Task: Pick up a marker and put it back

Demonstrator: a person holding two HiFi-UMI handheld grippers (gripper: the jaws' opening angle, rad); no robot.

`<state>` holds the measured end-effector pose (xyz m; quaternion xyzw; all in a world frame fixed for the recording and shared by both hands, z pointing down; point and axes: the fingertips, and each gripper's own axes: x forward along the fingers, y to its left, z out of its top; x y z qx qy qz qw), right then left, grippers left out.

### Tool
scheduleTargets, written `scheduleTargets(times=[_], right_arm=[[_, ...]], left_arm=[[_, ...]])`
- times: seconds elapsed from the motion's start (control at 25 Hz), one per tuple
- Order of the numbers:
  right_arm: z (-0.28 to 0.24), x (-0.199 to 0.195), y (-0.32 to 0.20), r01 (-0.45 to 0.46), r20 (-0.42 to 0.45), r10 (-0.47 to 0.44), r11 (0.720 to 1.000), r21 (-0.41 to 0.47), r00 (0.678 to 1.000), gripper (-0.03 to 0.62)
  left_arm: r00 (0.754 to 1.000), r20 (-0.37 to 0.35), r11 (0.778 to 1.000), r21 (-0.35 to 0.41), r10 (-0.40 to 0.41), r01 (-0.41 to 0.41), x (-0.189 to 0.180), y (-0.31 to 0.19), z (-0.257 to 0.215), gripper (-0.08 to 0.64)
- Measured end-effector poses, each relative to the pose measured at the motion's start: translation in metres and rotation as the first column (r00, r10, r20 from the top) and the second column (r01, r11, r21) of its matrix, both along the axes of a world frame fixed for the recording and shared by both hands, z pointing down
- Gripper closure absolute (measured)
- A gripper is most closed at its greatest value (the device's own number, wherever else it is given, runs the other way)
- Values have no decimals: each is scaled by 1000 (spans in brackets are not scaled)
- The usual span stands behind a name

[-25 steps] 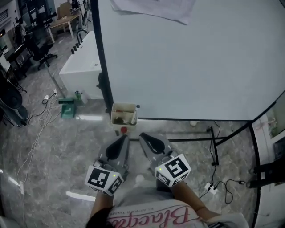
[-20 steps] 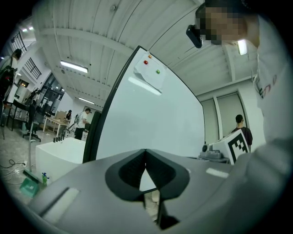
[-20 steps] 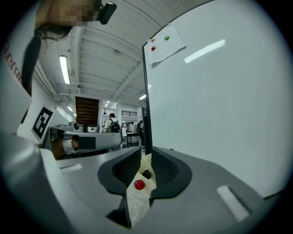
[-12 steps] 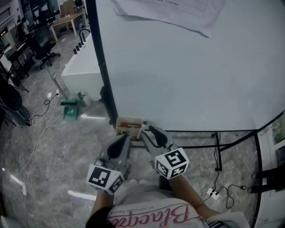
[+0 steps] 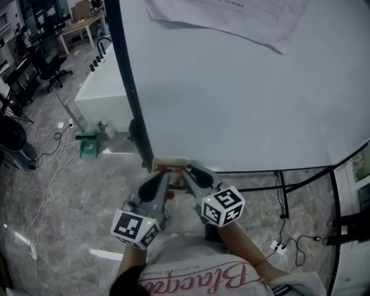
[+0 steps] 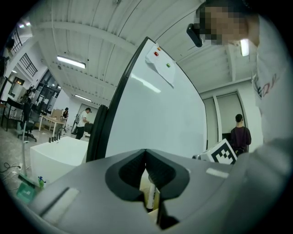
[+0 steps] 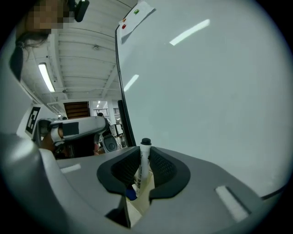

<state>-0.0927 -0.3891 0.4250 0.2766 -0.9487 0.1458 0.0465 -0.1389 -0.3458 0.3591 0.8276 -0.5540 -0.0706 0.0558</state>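
A small beige marker box hangs at the lower left corner of the whiteboard. My right gripper reaches into the box. In the right gripper view a white marker with a black cap stands upright between the jaws of that gripper, and the jaws are closing with the pads against it. A blue-tipped thing lies beside it in the box. My left gripper sits just left of the box, shut and holding nothing. In the left gripper view another marker shows behind the jaws.
The whiteboard's black frame runs up the left side and its stand legs spread across the marble floor. Papers are pinned at the board's top. A white counter and a green item lie to the left.
Both grippers have moved forward from the floor area to the marker box. The right gripper's tips have gone from short of the box to inside it.
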Motion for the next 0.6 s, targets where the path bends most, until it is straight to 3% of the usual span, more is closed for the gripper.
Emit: scheduleTargets(times=[0.28, 0.6], right_arm=[[-44, 1, 4, -3, 43, -2, 993, 117, 999, 529], [-124, 18, 22, -42, 191, -12, 960, 276, 982, 529]], left_arm=[[1000, -2, 1000, 10, 19, -19, -4, -6, -6, 561], [1000, 14, 997, 72, 18, -19, -3, 0, -31, 563]])
